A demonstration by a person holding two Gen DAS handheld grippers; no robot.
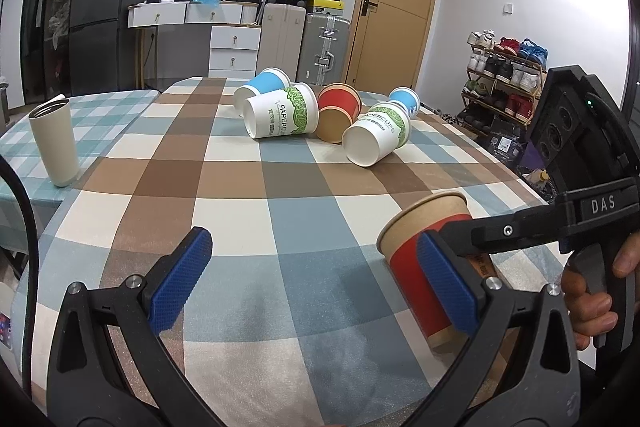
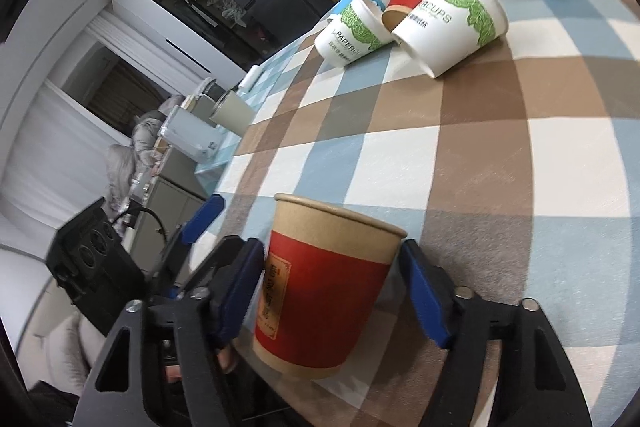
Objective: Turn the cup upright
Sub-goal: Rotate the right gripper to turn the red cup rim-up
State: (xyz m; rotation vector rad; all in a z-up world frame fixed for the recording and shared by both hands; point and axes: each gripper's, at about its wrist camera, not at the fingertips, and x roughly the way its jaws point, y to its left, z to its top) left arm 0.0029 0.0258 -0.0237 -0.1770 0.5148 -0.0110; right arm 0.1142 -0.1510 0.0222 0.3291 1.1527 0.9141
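A red and brown paper cup (image 2: pixel 320 291) stands upright, slightly tilted, on the checked tablecloth (image 2: pixel 500 155), mouth up. My right gripper (image 2: pixel 332 287) is closed around its red band, a blue pad on each side. The same cup (image 1: pixel 424 259) shows at the right of the left wrist view, with the right gripper's fingers across it. My left gripper (image 1: pixel 316 283) is open and empty, just left of that cup, low over the cloth. Several other paper cups lie on their sides at the far end: a green-leaf one (image 1: pixel 280 111), a red one (image 1: pixel 340 111), another green-leaf one (image 1: pixel 376 135).
A beige metal tumbler (image 1: pixel 54 143) stands upright on the table at far left. Two blue cups (image 1: pixel 262 87) (image 1: pixel 406 99) lie behind the group. Suitcases, drawers and a shoe rack (image 1: pixel 504 75) stand beyond the table.
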